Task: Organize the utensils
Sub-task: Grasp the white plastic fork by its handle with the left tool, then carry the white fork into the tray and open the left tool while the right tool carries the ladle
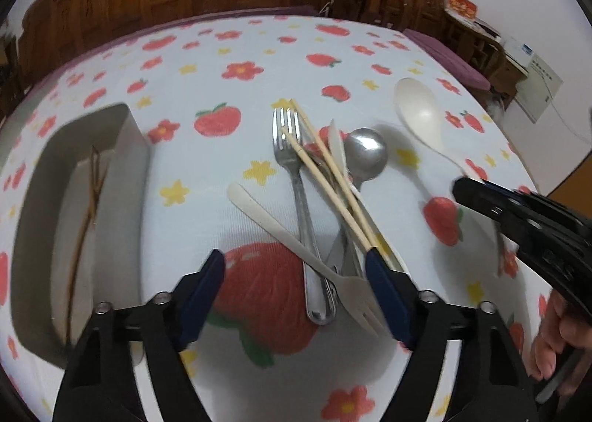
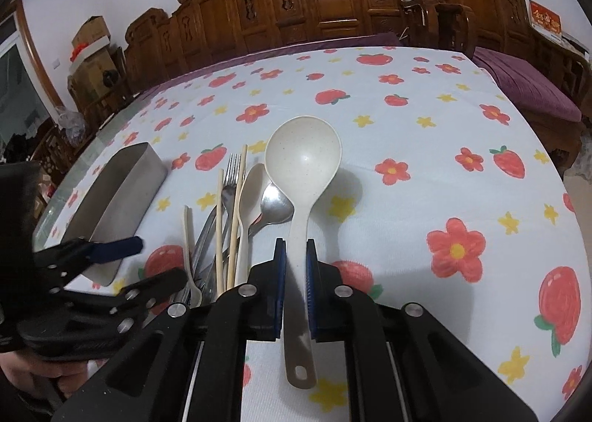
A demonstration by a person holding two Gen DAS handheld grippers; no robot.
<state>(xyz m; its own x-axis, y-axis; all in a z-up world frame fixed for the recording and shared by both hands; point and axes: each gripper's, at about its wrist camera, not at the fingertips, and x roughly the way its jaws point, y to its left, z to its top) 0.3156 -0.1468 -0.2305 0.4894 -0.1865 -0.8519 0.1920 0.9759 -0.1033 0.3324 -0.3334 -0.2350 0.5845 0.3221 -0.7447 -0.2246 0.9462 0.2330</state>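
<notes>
The handle of the large cream ladle (image 2: 301, 177) is pinched between the blue pads of the right gripper (image 2: 296, 266), and its bowl is seen above the flowered tablecloth (image 2: 425, 170), to the right of the heap. The left gripper (image 1: 296, 274) is held with its jaws spread wide over the heap of utensils, where a metal fork (image 1: 296, 177), 2 pale chopsticks (image 1: 325, 185), a metal spoon (image 1: 364, 153) and a cream plastic fork (image 1: 296, 237) are crossed over each other, and nothing is pressed between its pads. The metal tray (image 1: 129, 148) is placed at the left of the heap, and thin brown sticks (image 1: 88, 207) are laid in it.
</notes>
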